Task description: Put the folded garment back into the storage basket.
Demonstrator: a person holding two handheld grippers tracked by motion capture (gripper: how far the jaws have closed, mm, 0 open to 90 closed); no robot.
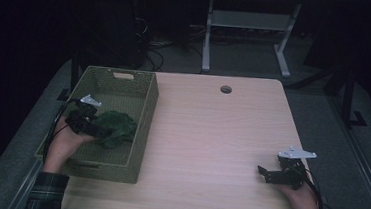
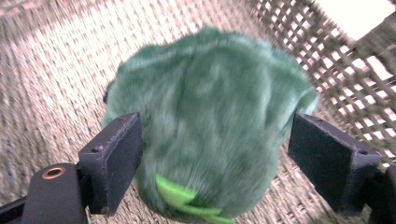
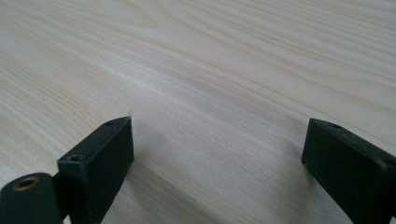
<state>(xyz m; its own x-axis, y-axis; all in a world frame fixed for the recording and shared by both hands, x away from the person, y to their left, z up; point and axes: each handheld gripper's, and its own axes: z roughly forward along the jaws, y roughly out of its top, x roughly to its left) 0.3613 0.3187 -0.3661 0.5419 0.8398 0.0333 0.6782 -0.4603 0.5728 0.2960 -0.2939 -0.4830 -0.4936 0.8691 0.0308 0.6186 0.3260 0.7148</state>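
Setting: dim room; pale wooden table (image 1: 211, 136) seen from above, dark floor and a grey metal frame (image 1: 249, 34) beyond it at 12 o'clock.
Right hand-held gripper (image 1: 264, 173): near edge, about 4 o'clock on the table, resting low over bare wood; jaws spread apart with nothing between them.
Left hand-held gripper (image 1: 100, 129): about 8 o'clock, reaching into the basket; jaws wide apart on either side of the toy, pads not pressing it.
Green plush toy (image 2: 210, 121): furry, with a bright green tag, lying on the basket floor.
Woven basket (image 1: 145, 111): olive, rectangular, along the table's 9 o'clock edge.
Round hole (image 1: 226, 89): far table edge, 12 o'clock.
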